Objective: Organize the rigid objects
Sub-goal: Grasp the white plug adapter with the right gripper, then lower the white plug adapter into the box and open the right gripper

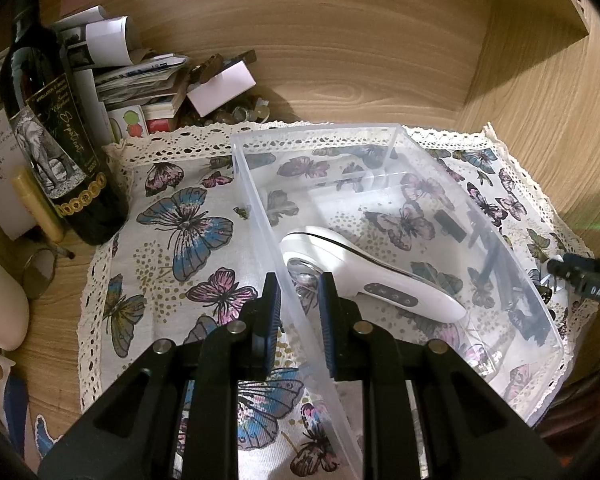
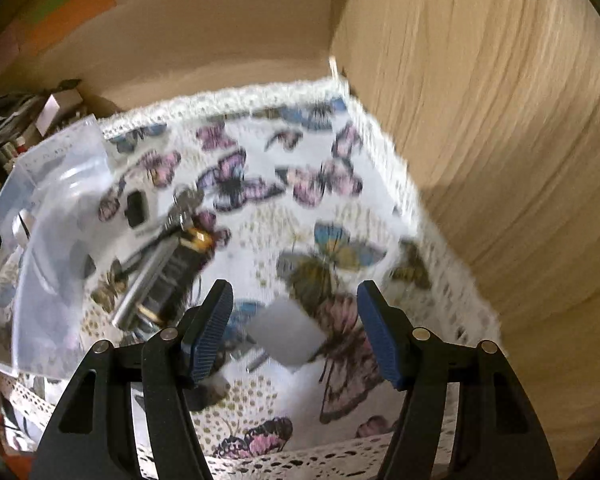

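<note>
wine bottle (image 1: 56, 140) label "patient", black plug (image 1: 588, 280) "DA6"

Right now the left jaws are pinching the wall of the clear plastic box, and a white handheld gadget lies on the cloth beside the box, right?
Not quite. The left wrist view shows the white handheld gadget lying inside the clear plastic box, not beside it. The left gripper does straddle the box's wall.
</note>
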Tool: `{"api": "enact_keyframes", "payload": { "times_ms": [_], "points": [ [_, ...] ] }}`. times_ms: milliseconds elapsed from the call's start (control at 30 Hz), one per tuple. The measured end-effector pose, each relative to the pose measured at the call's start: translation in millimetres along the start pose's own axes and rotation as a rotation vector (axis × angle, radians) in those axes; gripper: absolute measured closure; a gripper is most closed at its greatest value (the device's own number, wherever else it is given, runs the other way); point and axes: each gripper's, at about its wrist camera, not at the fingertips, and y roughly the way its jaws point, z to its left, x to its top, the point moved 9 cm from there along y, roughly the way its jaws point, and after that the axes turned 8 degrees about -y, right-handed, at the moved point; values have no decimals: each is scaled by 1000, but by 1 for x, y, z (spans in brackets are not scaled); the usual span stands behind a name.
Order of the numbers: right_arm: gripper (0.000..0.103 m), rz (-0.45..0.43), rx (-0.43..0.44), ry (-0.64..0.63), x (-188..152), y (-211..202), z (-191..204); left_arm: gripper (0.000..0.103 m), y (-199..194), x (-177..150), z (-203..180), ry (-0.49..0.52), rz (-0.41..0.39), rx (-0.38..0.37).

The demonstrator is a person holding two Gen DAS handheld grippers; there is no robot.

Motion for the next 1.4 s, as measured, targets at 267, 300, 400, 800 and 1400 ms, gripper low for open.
{"api": "enact_keyframes", "payload": {
  "times_ms": [267,300,400,800,1400],
  "points": [
    [59,8,39,5,-11,6,3,84,0,0,0,2,3,6],
    [59,1,37,-1,-9,5,3,84,0,0,0,2,4,6],
    [59,-28,31,-19,-1,-1,6,84,0,0,0,1,4,6],
    [59,-180,78,-116,60,-36,50,84,-1,-2,0,-3,5,0],
    [59,-282,239,-387,110,-56,179,84,-1,-1,-3,-6,6,-9]
  ]
}}
